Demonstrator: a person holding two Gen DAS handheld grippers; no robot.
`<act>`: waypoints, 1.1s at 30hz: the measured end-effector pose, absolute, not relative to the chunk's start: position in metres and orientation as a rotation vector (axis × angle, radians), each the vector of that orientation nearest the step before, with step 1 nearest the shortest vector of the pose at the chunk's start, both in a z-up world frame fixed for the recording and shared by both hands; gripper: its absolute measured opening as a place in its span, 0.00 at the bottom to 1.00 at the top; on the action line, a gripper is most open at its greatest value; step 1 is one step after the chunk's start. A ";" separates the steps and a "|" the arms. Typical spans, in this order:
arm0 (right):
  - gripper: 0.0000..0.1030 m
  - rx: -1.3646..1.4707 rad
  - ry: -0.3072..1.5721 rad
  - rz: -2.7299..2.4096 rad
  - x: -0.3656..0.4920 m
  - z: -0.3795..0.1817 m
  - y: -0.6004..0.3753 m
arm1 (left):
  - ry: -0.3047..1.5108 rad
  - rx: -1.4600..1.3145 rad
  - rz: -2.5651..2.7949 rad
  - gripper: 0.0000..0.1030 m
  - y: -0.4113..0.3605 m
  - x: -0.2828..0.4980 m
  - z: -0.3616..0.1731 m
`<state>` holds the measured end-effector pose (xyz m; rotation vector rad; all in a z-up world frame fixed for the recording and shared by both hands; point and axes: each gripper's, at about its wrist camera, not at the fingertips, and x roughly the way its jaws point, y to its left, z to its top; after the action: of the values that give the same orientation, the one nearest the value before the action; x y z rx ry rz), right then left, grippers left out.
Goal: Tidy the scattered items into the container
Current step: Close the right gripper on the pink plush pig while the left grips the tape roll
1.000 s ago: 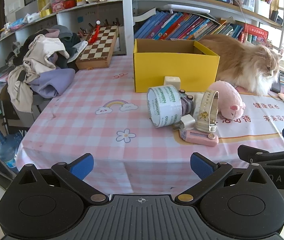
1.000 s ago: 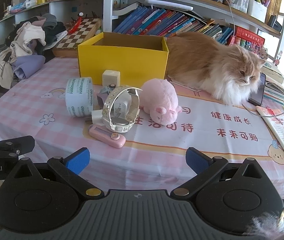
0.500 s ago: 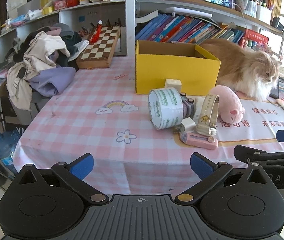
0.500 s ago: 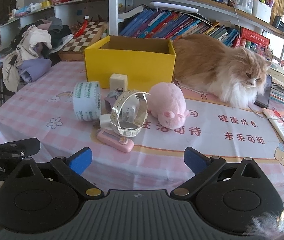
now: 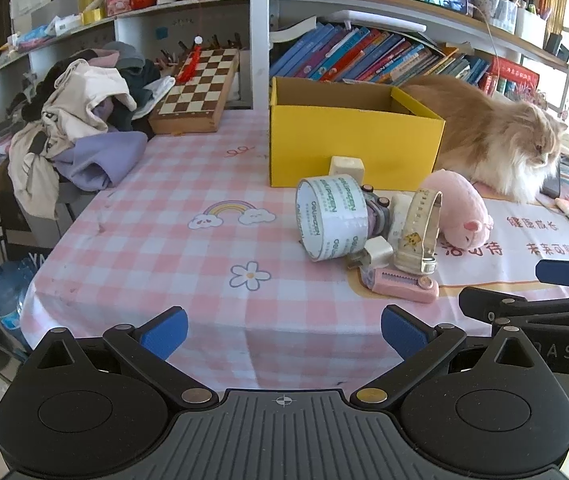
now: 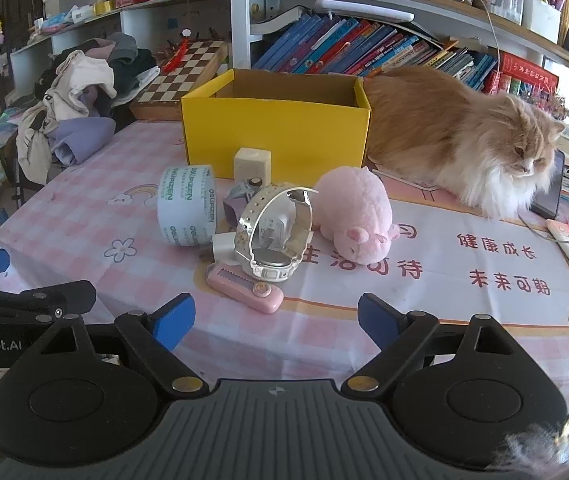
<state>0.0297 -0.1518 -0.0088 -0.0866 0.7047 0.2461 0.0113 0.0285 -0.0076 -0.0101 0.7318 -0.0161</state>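
Left jaws: the left gripper (image 5: 282,328) stands spread wide with nothing between its two blue-tipped fingers, low over the near table edge.
Left view, container: one open yellow cardboard box (image 5: 354,142) sits on the pink checked tablecloth (image 5: 156,240), well beyond the gripper; its inside is not visible from here.
Left view, scattered items: one roll of clear printed packing tape (image 5: 332,216) lies on its side; touching its right side are one small purple-grey gadget (image 5: 376,210), one cream-strapped wristwatch (image 5: 418,232) standing on edge, one white plug adapter (image 5: 376,250) and one pink folding comb case (image 5: 402,286). One cream cube (image 5: 346,168) sits against the box front. One pink plush pig (image 5: 458,208) lies just right of the watch.
Left view, others: one fluffy orange-and-white cat (image 5: 496,140) lies right of the box; one chessboard (image 5: 196,88) and one heap of clothes (image 5: 80,120) are at the far left.
Right jaws: the right gripper (image 6: 276,316) is likewise spread apart and holds nothing, its fingers just short of the comb case (image 6: 246,292).
Right view, count: the same seven loose items cluster in front of the box (image 6: 276,132), none visibly inside it; the watch (image 6: 272,236) stands nearest, tape (image 6: 186,210) to its left, pig (image 6: 358,214) to its right.
Right view, cat: the cat (image 6: 464,144) rests beside the box's right wall.
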 end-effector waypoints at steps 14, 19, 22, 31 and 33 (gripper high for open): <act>0.73 -0.087 0.725 0.223 0.047 -0.016 -0.164 | 0.737 -0.027 -0.036 0.99 0.020 0.027 -0.012; 0.71 -0.089 0.736 0.209 0.058 -0.020 -0.170 | 0.742 -0.030 -0.045 0.99 0.014 0.040 -0.014; 0.70 -0.088 0.748 0.196 0.066 -0.022 -0.175 | 0.749 -0.030 -0.053 0.99 0.009 0.049 -0.017; 0.70 -0.092 0.772 0.170 0.098 -0.029 -0.189 | 0.748 -0.057 -0.039 0.95 0.002 0.080 -0.022; 0.70 -0.097 0.774 0.166 0.106 -0.029 -0.191 | 0.748 -0.064 -0.034 0.94 0.001 0.087 -0.023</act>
<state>0.1064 -0.1913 -0.0294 -0.0966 0.7744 0.1665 0.0867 0.0010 -0.0226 -0.0645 0.7476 -0.0342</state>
